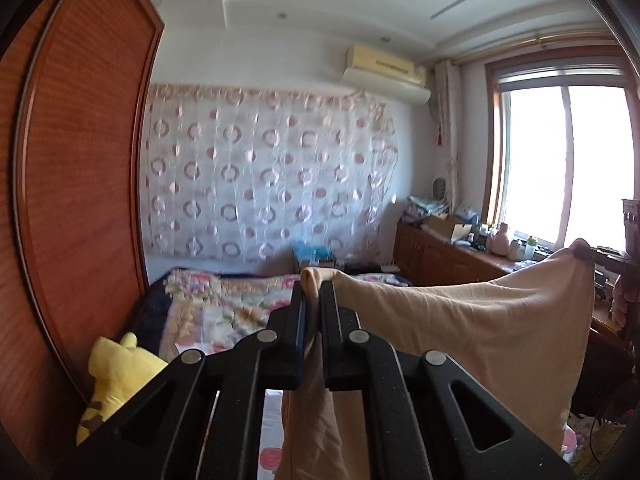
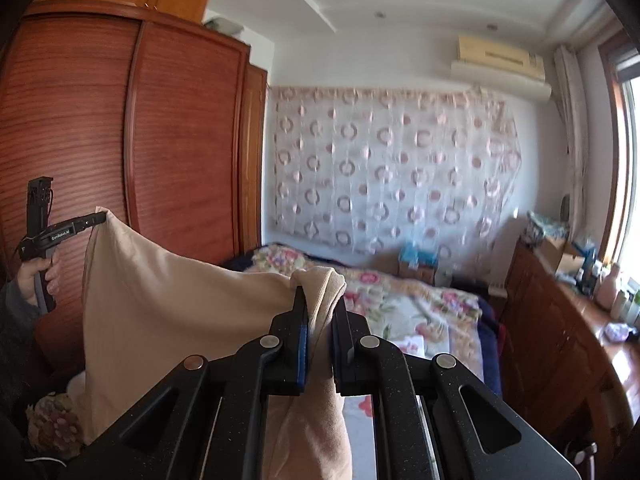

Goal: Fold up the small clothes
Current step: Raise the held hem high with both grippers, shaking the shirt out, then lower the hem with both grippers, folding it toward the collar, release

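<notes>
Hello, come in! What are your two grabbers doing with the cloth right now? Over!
Left tool shut on beige garment. Right tool shut on its other corner. Garment held up, spread above flowery bed. Nothing in the way.

A: Garment?
B: Garment spans between left gripper and right gripper, each clamped on a top corner; the rest hangs below, above the bed.
A: Around it?
B: Wardrobe left of the bed, patterned curtain on the wall behind it, air conditioner above the curtain's right end. Window on the right, sideboard below it. Plush toy at the wardrobe's foot, beside the bed.
</notes>
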{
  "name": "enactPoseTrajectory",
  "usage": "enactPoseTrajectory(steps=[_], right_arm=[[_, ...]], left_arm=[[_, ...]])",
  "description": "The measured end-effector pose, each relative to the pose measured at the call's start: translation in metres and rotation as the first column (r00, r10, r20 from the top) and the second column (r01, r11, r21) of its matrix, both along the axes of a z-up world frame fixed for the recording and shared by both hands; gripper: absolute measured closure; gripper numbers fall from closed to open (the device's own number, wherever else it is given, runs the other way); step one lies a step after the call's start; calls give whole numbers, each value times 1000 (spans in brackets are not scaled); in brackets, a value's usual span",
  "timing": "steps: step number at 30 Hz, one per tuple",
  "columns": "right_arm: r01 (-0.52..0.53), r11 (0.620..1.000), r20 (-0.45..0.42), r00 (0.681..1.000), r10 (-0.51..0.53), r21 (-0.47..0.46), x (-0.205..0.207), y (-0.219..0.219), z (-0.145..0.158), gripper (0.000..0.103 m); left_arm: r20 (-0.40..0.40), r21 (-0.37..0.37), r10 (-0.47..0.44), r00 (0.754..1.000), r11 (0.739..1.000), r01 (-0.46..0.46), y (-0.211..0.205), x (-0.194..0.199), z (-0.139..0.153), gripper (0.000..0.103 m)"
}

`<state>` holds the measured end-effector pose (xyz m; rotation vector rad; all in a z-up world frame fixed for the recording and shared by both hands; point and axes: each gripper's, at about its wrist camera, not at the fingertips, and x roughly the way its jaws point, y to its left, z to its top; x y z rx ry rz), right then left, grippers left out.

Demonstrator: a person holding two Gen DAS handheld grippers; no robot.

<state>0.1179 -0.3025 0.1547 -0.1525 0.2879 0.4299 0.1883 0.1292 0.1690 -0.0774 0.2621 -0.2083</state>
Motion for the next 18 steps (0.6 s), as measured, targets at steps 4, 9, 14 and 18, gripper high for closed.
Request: enactPoseTrajectory(steps=[4,9,14,18], right_arm=[[13,1000,-76,997,-14,-20,56,12,-19,94],[33,998,-178,983,-42,-56,137,33,-35,94],[54,995,-281,957,-76,-84,216,57,-42,94],[69,992,-354,930,-101,-103,256,69,-53,94]], left_arm=[[-73,3,-4,997,1000,4,-5,48,-33,96],[-191,16,-1,982,1000,4,-8,107,-83,96],[-286,23,16,958,1000,-10,-6,155,-125,96],[-371,26,13,928,1000,-4,-6,182,-163,96]])
